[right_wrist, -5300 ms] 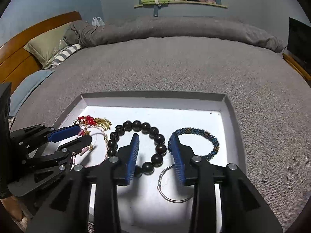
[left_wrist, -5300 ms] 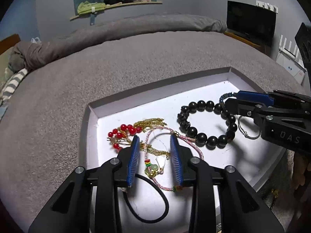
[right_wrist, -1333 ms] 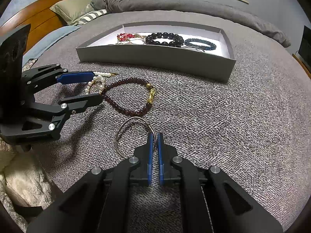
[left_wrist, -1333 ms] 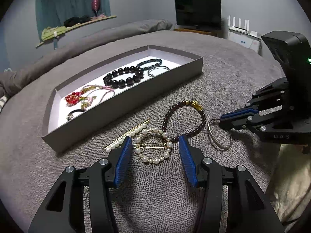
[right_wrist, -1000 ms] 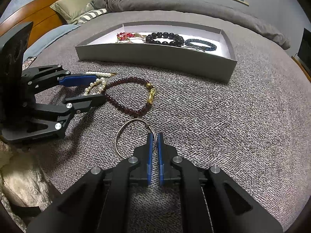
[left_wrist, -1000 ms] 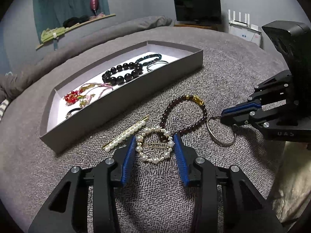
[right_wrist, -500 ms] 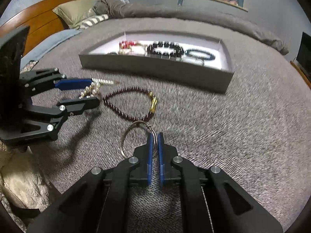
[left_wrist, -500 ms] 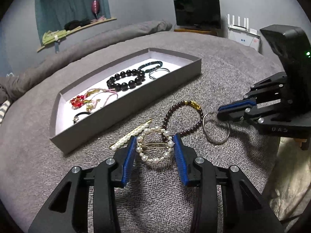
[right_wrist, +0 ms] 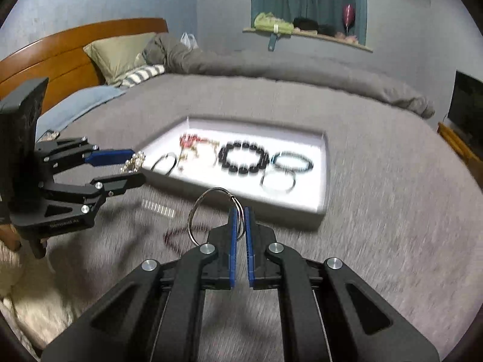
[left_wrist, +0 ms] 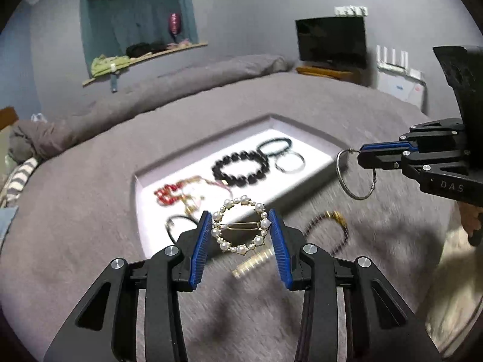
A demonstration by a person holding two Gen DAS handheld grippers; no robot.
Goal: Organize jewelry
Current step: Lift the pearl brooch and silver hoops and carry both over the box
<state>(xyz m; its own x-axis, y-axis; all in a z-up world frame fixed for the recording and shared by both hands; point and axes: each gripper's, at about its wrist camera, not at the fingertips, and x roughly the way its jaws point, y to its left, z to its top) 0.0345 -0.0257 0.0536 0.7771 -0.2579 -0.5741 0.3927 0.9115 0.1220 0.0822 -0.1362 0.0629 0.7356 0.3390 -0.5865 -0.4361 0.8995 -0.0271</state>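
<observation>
Both tongs have lifted off the bed (left_wrist: 75,226) since the earlier frame. Left tongs (left_wrist: 240,229), partly open, clamp the pearl ring clip (left_wrist: 240,226) by its sides. Tray (left_wrist: 305,138) sits at 12 o'clock, with beads inside. Pearl bar clip (left_wrist: 253,261) and dark red bracelet (left_wrist: 327,232) lie on the bed. Right tongs (right_wrist: 240,226), at 3 o'clock, pinched tight on the silver hoop (left_wrist: 356,175).

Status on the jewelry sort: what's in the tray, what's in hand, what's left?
Done: the tray holds a black bead bracelet, a blue one, a bangle, red pieces.

In hand: left gripper clamps the pearl ring; right gripper pinches the hoop.

Left on the bed: dark red bracelet, pearl clip.
</observation>
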